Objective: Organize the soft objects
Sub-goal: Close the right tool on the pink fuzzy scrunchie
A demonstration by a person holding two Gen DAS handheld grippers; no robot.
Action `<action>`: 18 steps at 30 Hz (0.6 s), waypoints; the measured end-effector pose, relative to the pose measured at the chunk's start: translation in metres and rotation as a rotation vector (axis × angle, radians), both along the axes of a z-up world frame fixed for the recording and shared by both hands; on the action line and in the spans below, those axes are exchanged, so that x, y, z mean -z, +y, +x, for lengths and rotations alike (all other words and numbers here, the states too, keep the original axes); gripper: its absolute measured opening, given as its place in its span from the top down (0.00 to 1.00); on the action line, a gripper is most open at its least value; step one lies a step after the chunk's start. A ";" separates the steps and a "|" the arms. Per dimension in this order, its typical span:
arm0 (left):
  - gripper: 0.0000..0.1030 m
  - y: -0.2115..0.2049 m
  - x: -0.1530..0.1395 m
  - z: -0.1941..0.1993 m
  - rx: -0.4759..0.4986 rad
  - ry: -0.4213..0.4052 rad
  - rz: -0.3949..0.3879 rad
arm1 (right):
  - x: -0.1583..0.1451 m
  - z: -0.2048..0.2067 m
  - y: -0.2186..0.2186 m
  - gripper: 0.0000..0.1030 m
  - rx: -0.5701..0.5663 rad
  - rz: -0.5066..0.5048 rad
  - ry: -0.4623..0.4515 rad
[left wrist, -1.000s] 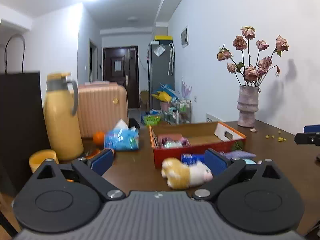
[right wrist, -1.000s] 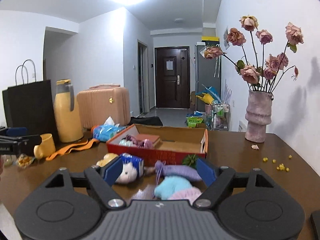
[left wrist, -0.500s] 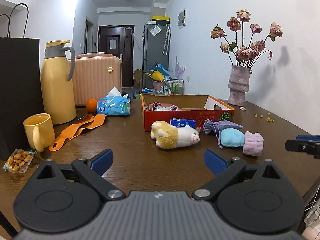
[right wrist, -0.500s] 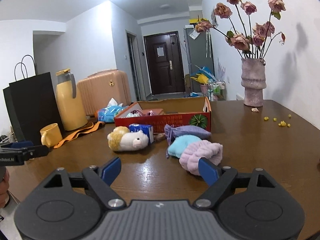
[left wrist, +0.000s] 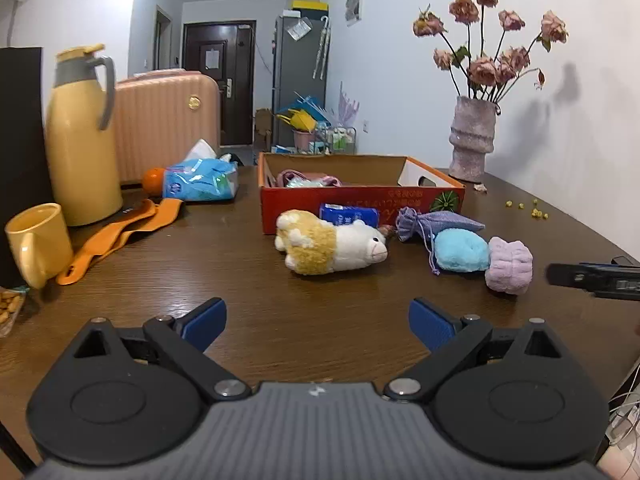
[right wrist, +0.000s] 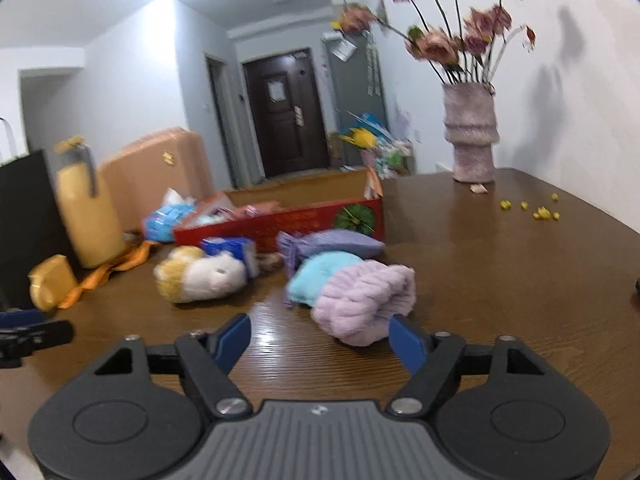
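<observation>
A plush lamb (left wrist: 332,242) (right wrist: 200,276) lies on the brown table in front of a red cardboard box (left wrist: 360,200) (right wrist: 280,222) that holds some pink and pale soft items. A purple drawstring pouch (left wrist: 436,222) (right wrist: 332,242), a blue soft pad (left wrist: 460,250) (right wrist: 316,276) and a lilac fluffy roll (left wrist: 510,266) (right wrist: 364,296) lie to its right. My left gripper (left wrist: 316,322) is open and empty, short of the lamb. My right gripper (right wrist: 320,338) is open, its jaws just short of the lilac roll.
A yellow thermos (left wrist: 82,136), yellow mug (left wrist: 38,242), orange strap (left wrist: 120,232), tissue pack (left wrist: 200,180) and snack bag (left wrist: 8,308) stand at the left. A vase of dried roses (left wrist: 472,144) and yellow crumbs (left wrist: 528,208) are at the right. A small blue carton (left wrist: 348,214) leans on the box.
Both grippers pulled back from the box and dropped lower. The right one has since moved in toward the lilac roll. Both stay open.
</observation>
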State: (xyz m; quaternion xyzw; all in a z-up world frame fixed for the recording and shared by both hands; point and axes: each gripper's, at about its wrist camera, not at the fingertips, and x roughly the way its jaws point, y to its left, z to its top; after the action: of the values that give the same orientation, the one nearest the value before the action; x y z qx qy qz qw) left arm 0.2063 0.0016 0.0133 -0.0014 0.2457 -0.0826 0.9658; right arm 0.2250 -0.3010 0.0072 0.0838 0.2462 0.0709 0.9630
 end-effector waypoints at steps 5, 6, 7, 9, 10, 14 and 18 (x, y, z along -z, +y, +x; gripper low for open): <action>0.03 -0.012 0.010 0.024 0.010 0.038 0.009 | 0.025 0.044 0.001 0.39 0.047 0.002 0.057; 0.03 -0.014 0.011 0.027 0.012 0.042 0.010 | 0.029 0.051 0.002 0.41 0.051 0.003 0.064; 0.03 -0.016 0.012 0.030 0.015 0.046 0.012 | 0.032 0.058 0.004 0.44 0.057 -0.001 0.077; 0.03 -0.019 0.012 0.033 0.019 0.046 0.017 | 0.038 0.070 0.009 0.53 0.065 -0.022 0.092; 0.03 -0.020 0.012 0.034 0.018 0.047 0.019 | 0.038 0.073 0.010 0.65 0.069 -0.028 0.097; 0.03 -0.020 0.013 0.036 0.011 0.053 0.022 | 0.038 0.070 0.004 0.71 0.068 -0.001 0.078; 0.03 -0.023 0.015 0.036 0.018 0.061 0.021 | 0.033 0.041 -0.003 0.72 -0.043 0.006 0.065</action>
State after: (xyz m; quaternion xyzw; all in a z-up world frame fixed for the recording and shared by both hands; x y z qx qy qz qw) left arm 0.2426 -0.0210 -0.0014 0.0086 0.2759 -0.0887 0.9571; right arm 0.2656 -0.3044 -0.0256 0.0839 0.2789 0.0894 0.9525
